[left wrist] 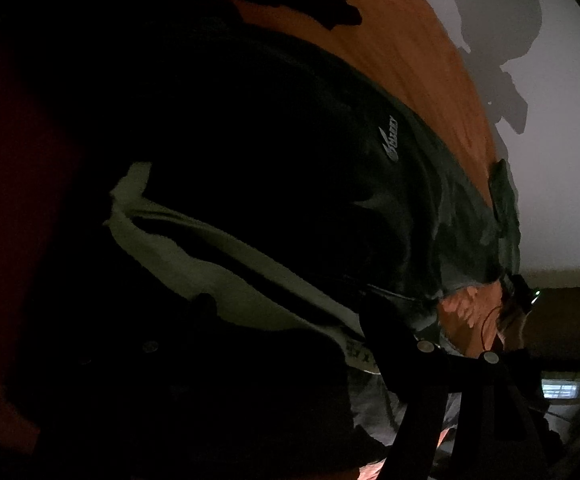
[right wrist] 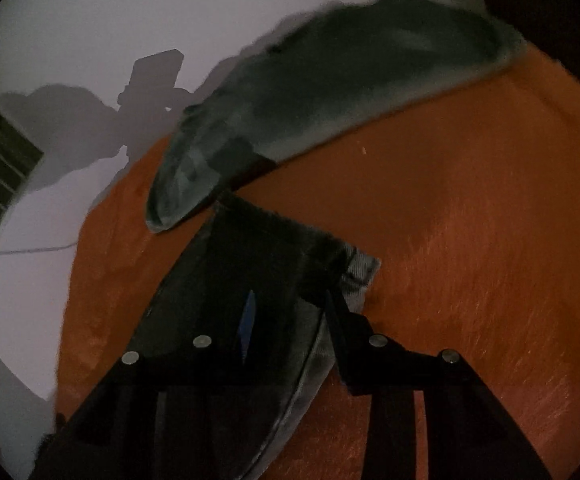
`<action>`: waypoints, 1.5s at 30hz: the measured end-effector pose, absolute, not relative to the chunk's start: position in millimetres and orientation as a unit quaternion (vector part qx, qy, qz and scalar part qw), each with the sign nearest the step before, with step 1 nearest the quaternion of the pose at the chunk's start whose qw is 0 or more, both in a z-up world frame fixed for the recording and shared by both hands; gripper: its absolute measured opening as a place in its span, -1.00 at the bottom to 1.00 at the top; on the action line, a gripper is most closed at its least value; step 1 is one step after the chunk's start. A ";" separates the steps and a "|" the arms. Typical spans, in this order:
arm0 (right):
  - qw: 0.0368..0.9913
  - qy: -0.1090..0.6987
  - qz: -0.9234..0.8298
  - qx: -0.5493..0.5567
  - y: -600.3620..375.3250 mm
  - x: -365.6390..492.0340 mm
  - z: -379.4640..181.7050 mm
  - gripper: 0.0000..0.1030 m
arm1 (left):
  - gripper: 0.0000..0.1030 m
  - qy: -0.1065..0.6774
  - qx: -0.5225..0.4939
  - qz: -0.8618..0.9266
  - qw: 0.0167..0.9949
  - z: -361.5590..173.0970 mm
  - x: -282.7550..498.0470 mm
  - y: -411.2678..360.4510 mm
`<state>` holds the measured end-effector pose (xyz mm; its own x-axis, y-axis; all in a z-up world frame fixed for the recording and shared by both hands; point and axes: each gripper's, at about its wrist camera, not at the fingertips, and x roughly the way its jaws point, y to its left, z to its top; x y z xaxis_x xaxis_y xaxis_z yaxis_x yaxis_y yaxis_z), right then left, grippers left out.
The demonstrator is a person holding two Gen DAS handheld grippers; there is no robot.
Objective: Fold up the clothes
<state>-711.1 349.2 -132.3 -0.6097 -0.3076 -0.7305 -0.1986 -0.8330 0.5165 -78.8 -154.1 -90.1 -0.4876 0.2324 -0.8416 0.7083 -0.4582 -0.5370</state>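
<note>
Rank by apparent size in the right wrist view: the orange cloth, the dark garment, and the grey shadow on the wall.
1. orange cloth
2. dark garment, though nearness to the camera makes this unsure
3. grey shadow

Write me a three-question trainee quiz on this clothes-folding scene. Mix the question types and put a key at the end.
1. Multiple choice: what colour is the sheet under the dark garment? A) blue B) orange C) white
2. True or false: in the left wrist view, the dark garment carries a pale logo.
3. Short answer: in the right wrist view, what lies between the fingers of the right gripper?

Key: 1) B. 2) True. 3) Dark fabric with a stitched hem.
</note>
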 end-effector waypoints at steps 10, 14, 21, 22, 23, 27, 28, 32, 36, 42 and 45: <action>-0.036 -0.251 -0.845 0.470 343.3 -715.9 -142.1 -0.85 | 0.45 0.502 0.474 -0.703 0.171 -91.2 -71.0 -155.8; -0.075 -0.272 -0.837 0.469 348.6 -710.9 -144.6 -0.15 | 0.45 0.509 0.472 -0.698 0.175 -92.6 -66.4 -159.4; -0.080 -0.323 -0.842 0.425 380.6 -692.4 -142.2 0.14 | 0.45 0.503 0.479 -0.698 0.174 -92.8 -68.3 -157.1; -0.074 -0.323 -0.840 0.429 382.1 -694.0 -144.3 0.02 | 0.45 0.503 0.479 -0.698 0.175 -93.2 -68.4 -157.3; -0.066 -0.321 -0.841 0.429 382.3 -694.9 -144.5 -0.01 | 0.45 0.503 0.480 -0.697 0.175 -93.6 -68.5 -157.6; -0.050 -0.318 -0.842 0.432 380.1 -702.3 -143.3 -0.02 | 0.45 0.501 0.484 -0.695 0.178 -94.3 -69.7 -157.5; -0.047 -0.324 -0.840 0.433 380.4 -703.6 -142.8 -0.02 | 0.45 0.499 0.485 -0.695 0.179 -94.5 -70.4 -156.1; -0.058 -0.313 -0.830 0.458 377.8 -717.5 -146.5 -0.28 | 0.45 0.500 0.489 -0.692 0.180 -96.5 -70.9 -150.6; -0.092 -0.268 -0.841 0.461 373.4 -717.9 -138.2 -0.72 | 0.45 0.503 0.490 -0.689 0.182 -97.3 -67.3 -148.3; -0.131 -0.238 -0.875 0.401 397.3 -704.3 -107.4 -1.00 | 0.45 0.505 0.486 -0.691 0.176 -93.5 -61.4 -147.3; -0.032 -0.362 -0.827 0.429 414.9 -708.8 -130.7 -0.82 | 0.45 0.507 0.475 -0.696 0.181 -89.9 -59.1 -150.1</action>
<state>-708.9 414.9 -130.7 -0.6298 -0.2577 -0.7328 -0.3628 -0.7366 0.5708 -59.1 -150.1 -89.9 -0.4825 0.2304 -0.8451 0.7340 -0.4200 -0.5336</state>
